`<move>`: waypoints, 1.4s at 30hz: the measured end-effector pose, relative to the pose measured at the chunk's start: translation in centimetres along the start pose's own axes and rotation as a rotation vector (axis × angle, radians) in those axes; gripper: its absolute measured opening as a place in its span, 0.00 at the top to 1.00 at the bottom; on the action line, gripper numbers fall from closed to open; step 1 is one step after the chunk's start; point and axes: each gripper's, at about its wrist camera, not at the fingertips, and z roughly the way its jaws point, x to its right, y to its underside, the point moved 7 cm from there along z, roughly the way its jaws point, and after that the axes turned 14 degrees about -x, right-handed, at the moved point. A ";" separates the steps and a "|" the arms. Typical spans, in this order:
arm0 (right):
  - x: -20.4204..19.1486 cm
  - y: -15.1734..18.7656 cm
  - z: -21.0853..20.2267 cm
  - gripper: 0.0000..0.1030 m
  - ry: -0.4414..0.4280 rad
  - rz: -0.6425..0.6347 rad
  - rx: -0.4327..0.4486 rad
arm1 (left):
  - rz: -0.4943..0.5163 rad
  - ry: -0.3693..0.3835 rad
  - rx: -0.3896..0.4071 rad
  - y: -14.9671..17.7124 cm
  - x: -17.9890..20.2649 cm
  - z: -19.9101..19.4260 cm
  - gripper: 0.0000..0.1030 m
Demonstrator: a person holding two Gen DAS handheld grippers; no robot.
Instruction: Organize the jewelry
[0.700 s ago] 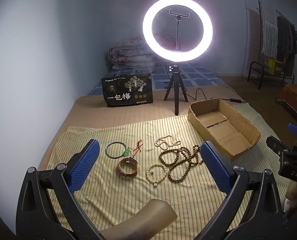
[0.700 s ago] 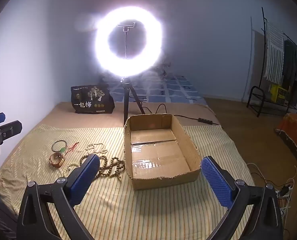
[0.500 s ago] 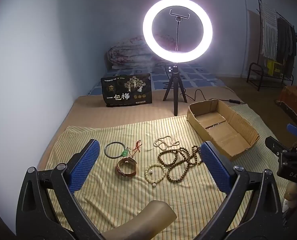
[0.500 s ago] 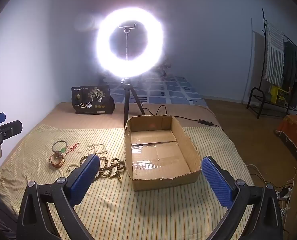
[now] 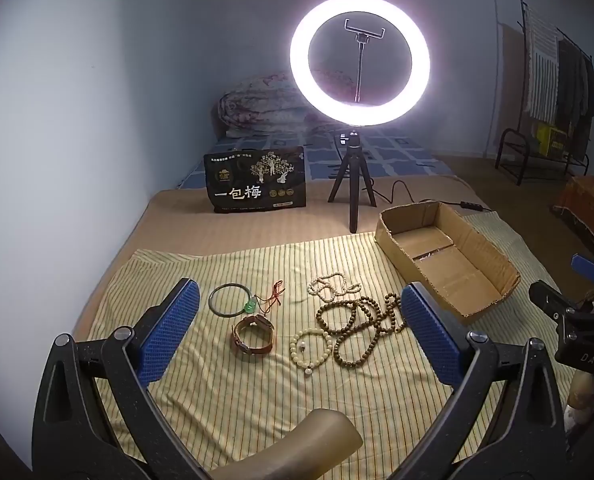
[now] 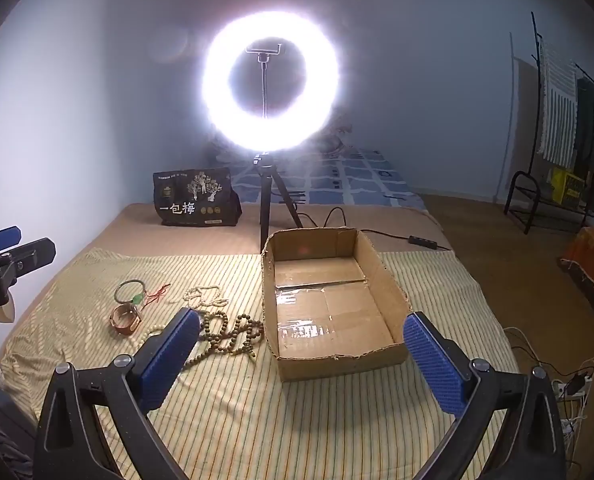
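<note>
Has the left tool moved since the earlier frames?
Yes, slightly. In the left wrist view the cardboard box and leather bracelet sit a bit further left and higher, so the left tool drifted slightly right and tipped downward.

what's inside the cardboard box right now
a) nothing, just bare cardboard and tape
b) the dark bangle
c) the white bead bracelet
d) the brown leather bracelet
a: the cardboard box shows only its bare taped floor, while the brown leather bracelet, white bead bracelet and dark bangle all lie on the striped cloth to its left.
</note>
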 end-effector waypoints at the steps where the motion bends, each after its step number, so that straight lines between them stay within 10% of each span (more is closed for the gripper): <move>1: 0.1 -0.1 0.1 0.00 -0.001 0.000 -0.001 | 0.000 -0.001 0.001 0.0 -0.1 -0.1 0.01; 42: -0.8 -0.1 -0.5 0.00 -0.025 -0.004 0.002 | -0.003 -0.009 0.011 -0.1 -0.7 0.0 0.01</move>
